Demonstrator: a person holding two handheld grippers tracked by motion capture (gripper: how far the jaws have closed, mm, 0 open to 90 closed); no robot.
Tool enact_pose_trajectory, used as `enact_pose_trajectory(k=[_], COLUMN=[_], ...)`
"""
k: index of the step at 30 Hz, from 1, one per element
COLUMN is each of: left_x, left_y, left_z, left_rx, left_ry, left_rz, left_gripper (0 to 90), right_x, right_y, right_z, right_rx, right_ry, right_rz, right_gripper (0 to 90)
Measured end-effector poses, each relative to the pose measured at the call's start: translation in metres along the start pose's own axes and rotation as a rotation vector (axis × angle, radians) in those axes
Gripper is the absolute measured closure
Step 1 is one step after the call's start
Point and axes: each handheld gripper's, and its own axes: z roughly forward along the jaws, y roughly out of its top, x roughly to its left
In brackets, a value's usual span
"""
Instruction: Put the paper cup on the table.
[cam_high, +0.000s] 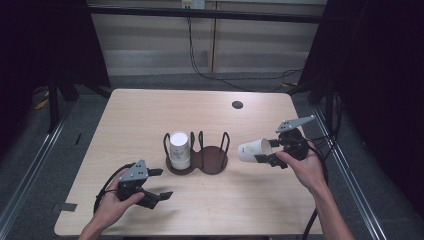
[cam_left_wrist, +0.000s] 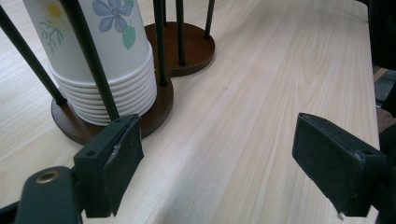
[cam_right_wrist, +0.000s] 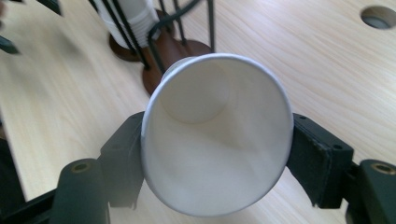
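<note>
A white paper cup hangs on its side above the table's right half, mouth turned toward the gripper body. My right gripper is shut on it, its pads squeezing the rim from both sides, as the right gripper view shows on the cup. A dark wooden cup holder with black wire hoops stands at mid-table. Its left ring holds an upside-down stack of flower-printed cups; the right ring holds nothing. My left gripper rests low at the front left, open, jaws wide apart and aimed at the stack.
A round cable hole sits in the wooden table at the back right. Cables trail from both grippers toward the near edge. Dark frame posts stand beyond the table's left and right sides.
</note>
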Motion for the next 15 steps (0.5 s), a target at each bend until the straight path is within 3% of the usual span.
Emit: enact_pose_trajectory(k=[2, 8, 15], left_x=[0.000, -0.001, 0.001], left_y=[-0.001, -0.001, -0.001], left_z=[-0.001, 0.002, -0.001], left_rx=[-0.002, 0.001, -0.003], left_ry=[0.015, -0.003, 0.001], left_rz=[0.001, 0.002, 0.000], left_gripper=[16.0, 16.0, 16.0], right_x=[-0.004, -0.013, -0.020], right_y=[0.001, 0.004, 0.018], right_z=[0.002, 0.008, 0.020], right_rx=[0.026, 0.062, 0.177], right_ry=[-0.008, -0.022, -0.060], right_rz=[0.009, 0.037, 0.029], right_gripper=[27.4, 27.3, 27.1])
